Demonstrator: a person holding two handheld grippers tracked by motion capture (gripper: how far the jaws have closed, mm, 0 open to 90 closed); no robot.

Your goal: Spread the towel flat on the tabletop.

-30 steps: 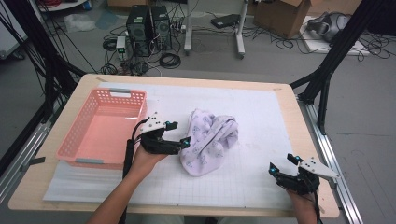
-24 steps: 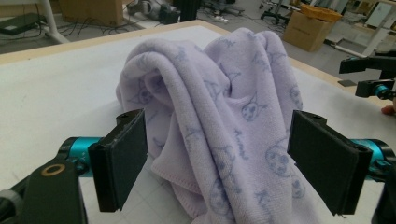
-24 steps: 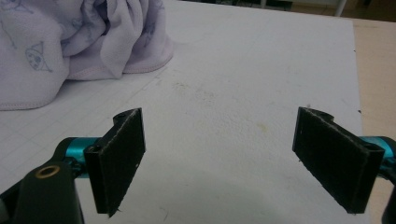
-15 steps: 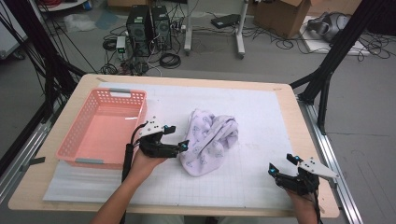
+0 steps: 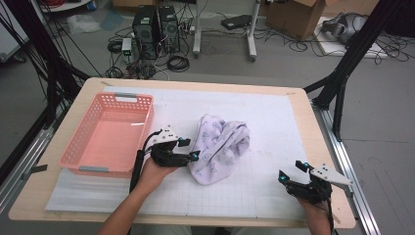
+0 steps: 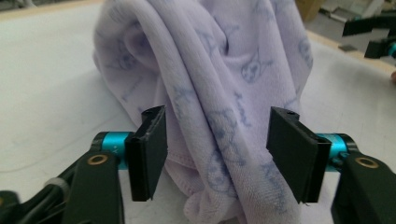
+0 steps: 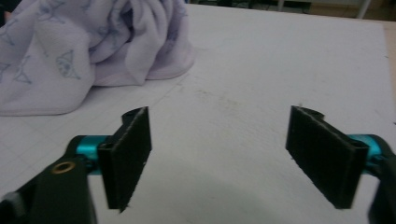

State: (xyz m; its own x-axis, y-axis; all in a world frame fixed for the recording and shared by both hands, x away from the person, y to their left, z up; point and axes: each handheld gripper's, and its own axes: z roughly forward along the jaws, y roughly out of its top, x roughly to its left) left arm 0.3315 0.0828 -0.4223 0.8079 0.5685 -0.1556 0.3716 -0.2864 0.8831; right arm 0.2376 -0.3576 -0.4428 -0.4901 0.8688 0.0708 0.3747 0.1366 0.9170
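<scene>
No legible writing; patterned lilac towel (image 5: pixel 219 148).

The left forearm (image 5: pixel 125 210) comes in from the bottom edge and leans up to the right. Its hand (image 5: pixel 152 171) holds the left hand-held gripper (image 5: pixel 188 149) from below, and this one lies nearly level and points to the right. Its jaws have just been closing, but a wide gap is between the pads and they press on nothing. The right hand (image 5: pixel 315 215) is low at the right. The right hand-held gripper (image 5: pixel 288 172) points up and to the left. Its jaws have just been closing a little too, with a wide empty gap between them.
</scene>
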